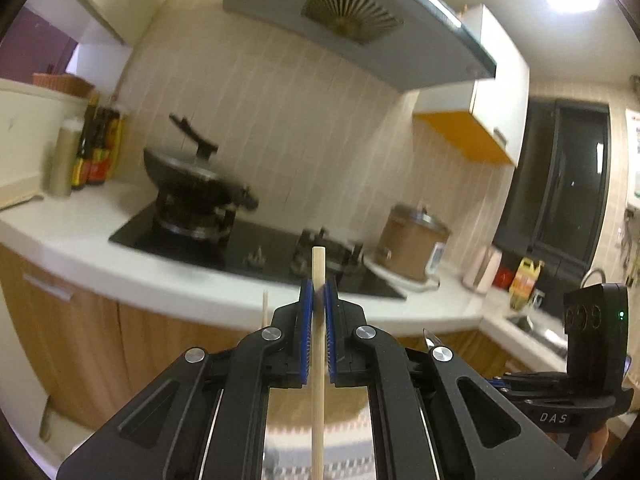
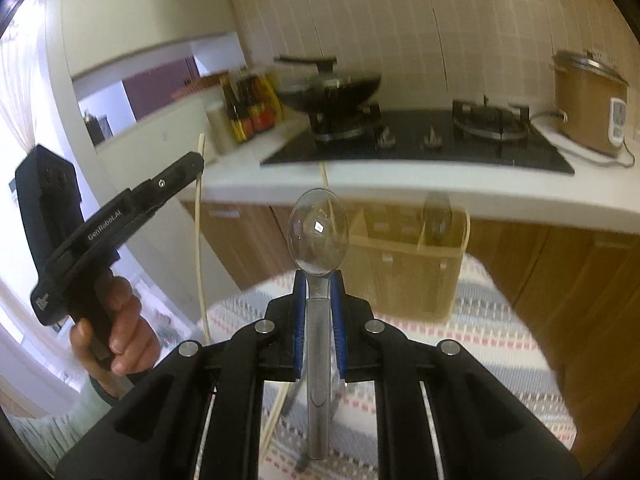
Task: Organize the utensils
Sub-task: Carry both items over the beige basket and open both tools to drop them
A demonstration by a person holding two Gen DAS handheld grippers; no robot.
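Note:
My left gripper is shut on a pale wooden chopstick, which stands upright between the blue pads. In the right wrist view the same chopstick hangs from the left gripper, held up at the left by a person's hand. My right gripper is shut on the handle of a clear plastic spoon, bowl pointing up and forward. Beyond it a bamboo utensil holder stands on the striped cloth, with another clear spoon upright in a compartment.
The holder sits on a table with a striped cloth. Behind runs a white counter with a black hob, a wok, sauce bottles and a brown rice cooker. Wooden cabinets are below.

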